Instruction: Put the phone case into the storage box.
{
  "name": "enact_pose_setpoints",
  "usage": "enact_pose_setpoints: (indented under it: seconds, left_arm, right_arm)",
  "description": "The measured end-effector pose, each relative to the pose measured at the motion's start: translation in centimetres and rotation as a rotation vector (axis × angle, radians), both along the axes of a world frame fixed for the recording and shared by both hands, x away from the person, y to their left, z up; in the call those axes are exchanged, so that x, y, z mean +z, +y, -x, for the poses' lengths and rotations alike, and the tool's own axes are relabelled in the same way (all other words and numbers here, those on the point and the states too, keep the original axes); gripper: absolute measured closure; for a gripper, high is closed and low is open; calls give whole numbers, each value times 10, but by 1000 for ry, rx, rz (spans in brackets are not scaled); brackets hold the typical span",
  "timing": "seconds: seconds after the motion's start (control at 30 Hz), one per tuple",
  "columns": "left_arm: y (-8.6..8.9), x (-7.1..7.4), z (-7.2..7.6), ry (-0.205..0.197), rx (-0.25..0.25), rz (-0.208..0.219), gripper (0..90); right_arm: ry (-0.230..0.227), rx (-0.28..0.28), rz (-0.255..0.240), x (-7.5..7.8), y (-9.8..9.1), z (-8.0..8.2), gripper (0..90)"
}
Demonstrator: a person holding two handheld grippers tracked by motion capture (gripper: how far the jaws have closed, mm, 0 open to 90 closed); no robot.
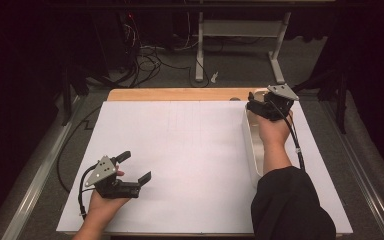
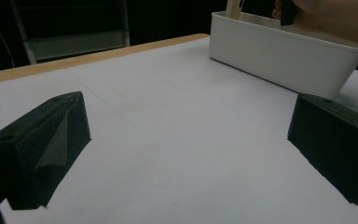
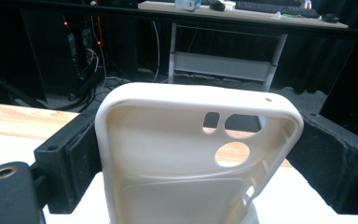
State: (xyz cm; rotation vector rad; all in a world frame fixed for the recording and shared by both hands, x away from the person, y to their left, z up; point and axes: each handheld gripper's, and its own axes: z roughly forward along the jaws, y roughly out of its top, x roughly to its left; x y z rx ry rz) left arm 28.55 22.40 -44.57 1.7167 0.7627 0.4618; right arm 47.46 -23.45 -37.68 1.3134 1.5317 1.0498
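- We see a lab or workshop room: dark curtains, tangled floor cables [image 1: 147, 62], equipment with red lights [image 3: 81, 44].
- A desk [image 3: 242, 11] with a keyboard [image 3: 272, 6] stands behind our paper-covered table [image 1: 180, 150].

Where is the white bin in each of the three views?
High view: the white bin runs along the table's right side, under the right hand.
Left gripper view: upper right, past the open fingers, on the white sheet.
Right gripper view: I cannot make it out; a phone case sits between the fingers.
Shared landmark: the table's wooden edge, also seen at and.
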Motion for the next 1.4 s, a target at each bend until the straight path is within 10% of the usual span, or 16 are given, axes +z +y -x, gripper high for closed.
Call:
enact_pose_setpoints:
  seconds: [1.4]
  left_arm:
    - [-1, 0, 1, -3, -9, 5, 3]
  right_arm:
    - [29, -25, 29, -9, 4, -5, 89]
